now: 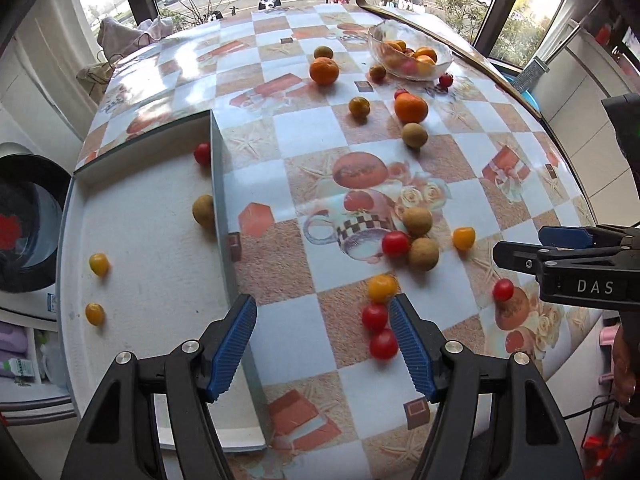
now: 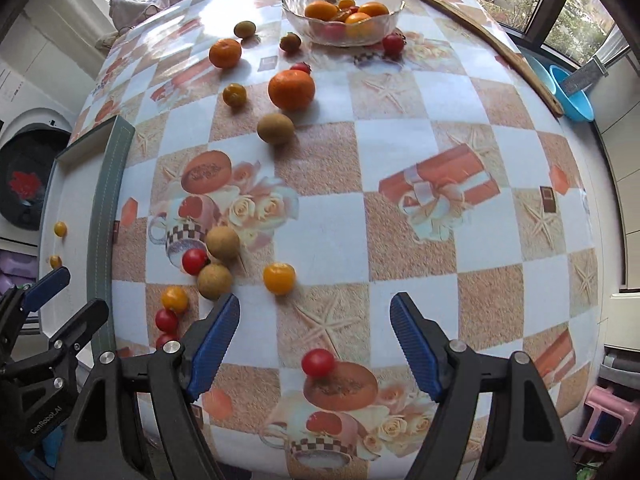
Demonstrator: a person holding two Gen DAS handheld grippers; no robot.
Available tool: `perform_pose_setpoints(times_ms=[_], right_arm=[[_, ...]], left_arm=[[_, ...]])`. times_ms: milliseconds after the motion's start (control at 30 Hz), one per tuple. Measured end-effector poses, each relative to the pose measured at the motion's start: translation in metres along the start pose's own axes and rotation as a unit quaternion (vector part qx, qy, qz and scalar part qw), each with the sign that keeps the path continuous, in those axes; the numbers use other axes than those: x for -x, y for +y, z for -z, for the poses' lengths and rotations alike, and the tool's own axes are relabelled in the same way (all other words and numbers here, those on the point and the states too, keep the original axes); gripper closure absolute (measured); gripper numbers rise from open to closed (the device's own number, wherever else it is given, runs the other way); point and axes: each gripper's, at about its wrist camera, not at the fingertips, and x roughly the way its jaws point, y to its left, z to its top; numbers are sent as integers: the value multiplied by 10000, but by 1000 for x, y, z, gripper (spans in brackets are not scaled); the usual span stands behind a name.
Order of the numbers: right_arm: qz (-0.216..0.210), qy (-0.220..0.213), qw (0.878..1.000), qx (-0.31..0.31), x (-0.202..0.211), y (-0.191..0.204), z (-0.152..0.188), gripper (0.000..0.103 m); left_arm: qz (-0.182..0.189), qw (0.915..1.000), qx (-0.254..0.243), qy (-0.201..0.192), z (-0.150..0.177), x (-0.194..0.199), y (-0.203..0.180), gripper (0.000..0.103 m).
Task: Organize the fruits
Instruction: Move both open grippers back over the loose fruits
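Small fruits lie scattered on a patterned tablecloth. My left gripper (image 1: 322, 316) is open and empty above the right wall of a white tray (image 1: 152, 248); two red tomatoes (image 1: 375, 317) and a yellow one (image 1: 382, 288) lie just outside its right finger. The tray holds a red tomato (image 1: 202, 154), a brown longan (image 1: 203, 210) and two yellow tomatoes (image 1: 98, 264). My right gripper (image 2: 314, 318) is open and empty, with a red tomato (image 2: 317, 363) between its fingers. A glass bowl (image 2: 384, 0) with oranges stands at the back.
Two oranges (image 2: 291, 90), longans (image 2: 223, 243) and small tomatoes (image 2: 279, 278) lie across the table's left half. A wooden strip (image 2: 480, 32) runs along the far right edge. A blue basin (image 2: 570, 98) sits beyond it. A washing machine (image 1: 24, 220) stands left.
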Motion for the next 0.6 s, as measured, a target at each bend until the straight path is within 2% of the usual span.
perform_pose_setpoints(times_ms=[167, 267, 500, 600], right_arm=[[34, 187, 9998, 36, -10, -9, 26, 22], [57, 218, 9997, 97, -16, -10, 33, 23], [-35, 287, 9995, 119, -27, -11, 37, 47], [-1, 265, 9993, 262, -28, -7, 39, 50]], left_arm=[[53, 9990, 188, 393, 17, -21, -15, 33], [-29, 9984, 290, 489, 21, -34, -19, 33], [-167, 9967, 397, 694, 25, -56, -25, 33], [-246, 9968, 326, 680, 26, -57, -30, 33]])
